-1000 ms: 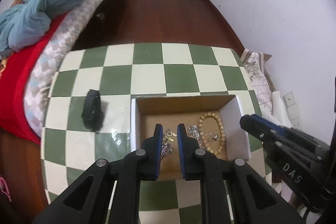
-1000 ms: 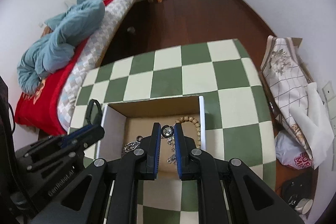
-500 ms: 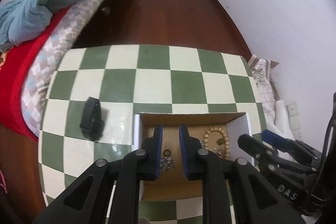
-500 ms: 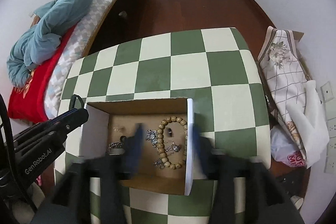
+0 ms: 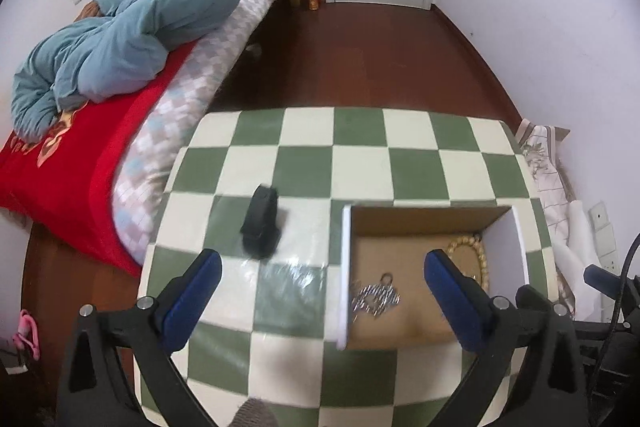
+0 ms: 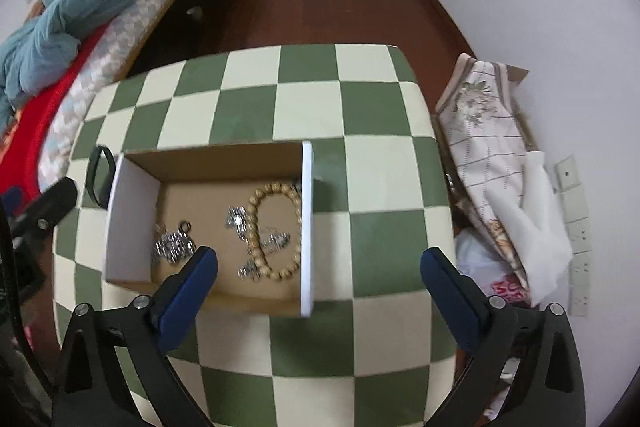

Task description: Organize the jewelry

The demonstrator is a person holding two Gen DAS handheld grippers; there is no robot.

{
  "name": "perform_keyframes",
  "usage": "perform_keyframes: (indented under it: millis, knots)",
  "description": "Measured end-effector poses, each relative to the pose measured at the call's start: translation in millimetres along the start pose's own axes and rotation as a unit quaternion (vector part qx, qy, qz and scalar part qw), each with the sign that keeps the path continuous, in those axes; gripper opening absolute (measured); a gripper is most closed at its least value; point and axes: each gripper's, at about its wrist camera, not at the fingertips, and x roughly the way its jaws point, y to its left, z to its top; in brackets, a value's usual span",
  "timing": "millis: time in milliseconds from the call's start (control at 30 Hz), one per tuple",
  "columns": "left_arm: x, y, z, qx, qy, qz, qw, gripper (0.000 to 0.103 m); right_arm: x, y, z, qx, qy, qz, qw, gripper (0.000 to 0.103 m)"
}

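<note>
Jewelry sits in the box [image 6: 208, 219] on the checkered table [image 6: 312, 107]: bead bracelet [image 6: 276, 227], silver pieces [image 6: 174, 247]. Both grippers, left [image 5: 320, 293] and right [image 6: 318, 285], have just sprung wide and pulled back, empty. A black band [image 5: 261, 225] waits outside the box, likely next.

Soft, even daylight fills both views, bright on the white walls and casting only faint shadows. A patch of glare lies on the glossy green-and-cream checkered bench [image 5: 288, 279] in the left wrist view. The small black band-shaped object [image 5: 262, 227] there is smeared by motion blur. Fisheye distortion bows the bench edges and the dark wooden floor [image 6: 340, 3], and black vignetting rims the corners.
</note>
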Motion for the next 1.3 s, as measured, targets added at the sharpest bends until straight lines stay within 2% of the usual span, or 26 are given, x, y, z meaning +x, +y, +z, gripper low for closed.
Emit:
perform_keyframes:
  millis: [133, 333, 767, 1067, 1300]
  knots:
    - [-13.6, 6.1, -18.5, 0.001, 0.007, 0.016, 0.9998, 0.103, -8.4, 0.1, -17.0, 0.01, 0.001, 0.006, 1.0, 0.103]
    - [-52.5, 11.7, -46.7, -0.001, 0.001, 0.015, 0.9999, 0.103, -39.9, 2.1, -46.3, 0.017, -0.012, 0.016, 1.0, 0.103]
    - [-183.5, 27.4, -102.0, 0.003, -0.071, -0.009, 0.9975, 0.103, -178.3, -7.7, -121.7, 0.021, -0.108, 0.004, 0.994, 0.103]
    - [-255.8, 35.4, -120.6, -0.012, -0.101, -0.029, 0.9944, 0.103, -266.8, -4.4, -166.5, 0.01, -0.162, -0.002, 0.987, 0.103]
    - [-296.7, 36.9, -126.1, -0.001, -0.121, -0.031, 0.9922, 0.103, -317.3, 0.2, -187.3, 0.007, -0.186, 0.02, 0.982, 0.103]
